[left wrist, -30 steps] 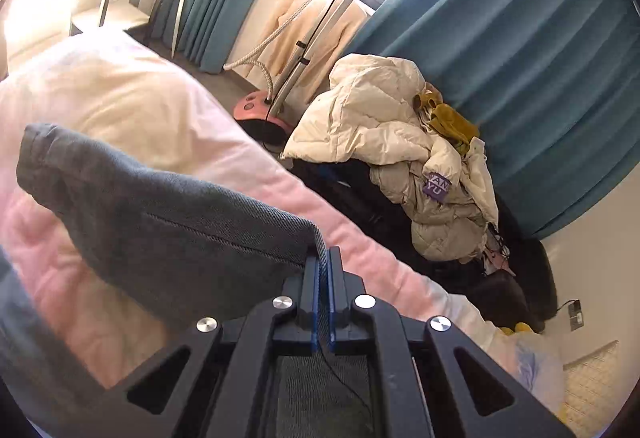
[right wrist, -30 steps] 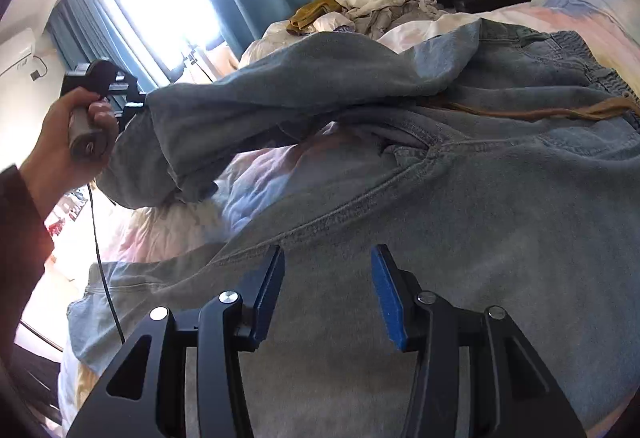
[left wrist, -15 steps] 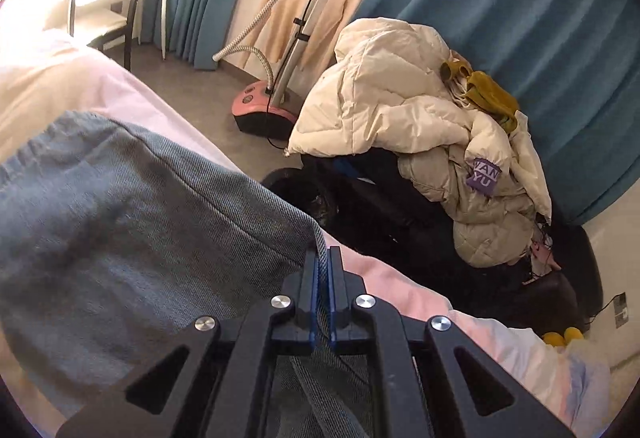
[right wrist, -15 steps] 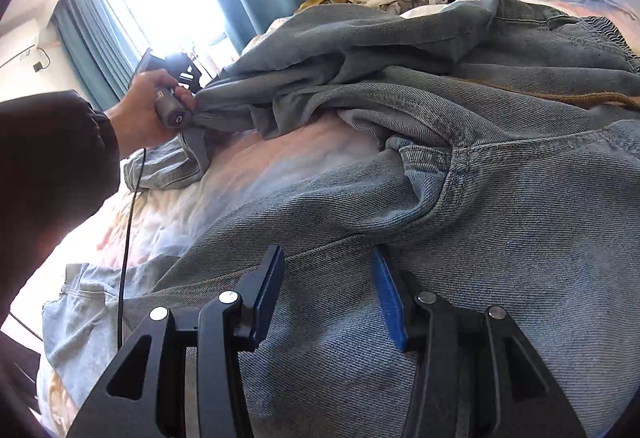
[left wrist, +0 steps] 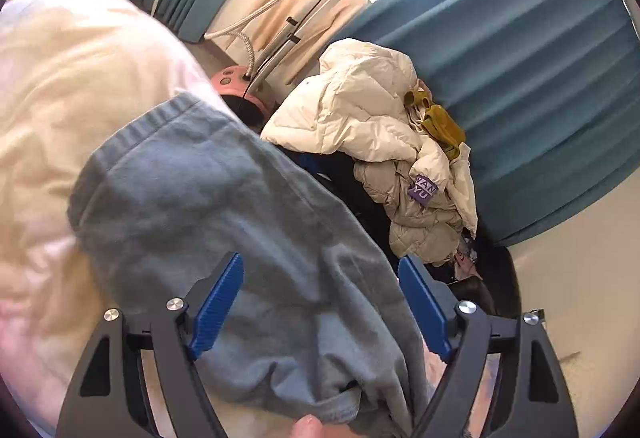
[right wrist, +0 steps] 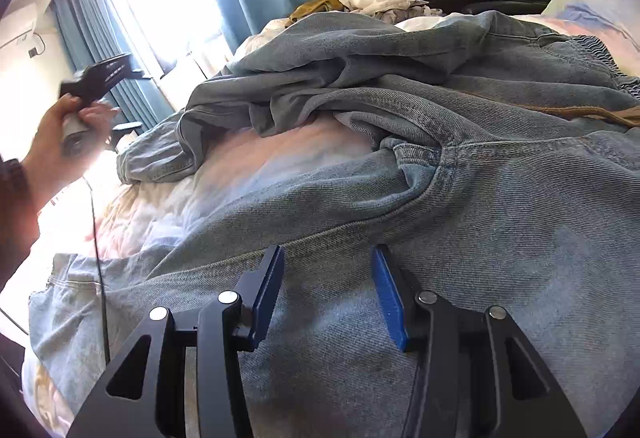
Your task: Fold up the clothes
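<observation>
A pair of light blue jeans (right wrist: 460,222) lies spread over a pink and white bed (right wrist: 256,166). One leg (right wrist: 320,78) is folded back in a loose heap toward the waistband. My right gripper (right wrist: 326,288) is open and hovers just above the near leg. My left gripper (left wrist: 320,298) is open, its jaws wide apart above the hem end of the folded leg (left wrist: 208,198), which lies on the bed. In the right wrist view the left gripper (right wrist: 96,76) is raised in a hand at the far left, apart from the jeans.
A heap of cream jackets and a yellow garment (left wrist: 384,142) lies on a dark chair beside the bed. A garment steamer with a pink base (left wrist: 236,82) stands on the floor by teal curtains (left wrist: 520,78). A pillow (right wrist: 592,6) is at the bed's head.
My left gripper was shut on the jeans leg, carried it across toward the waistband, then opened and let it drop; it has lifted away. My right gripper stayed open and still.
</observation>
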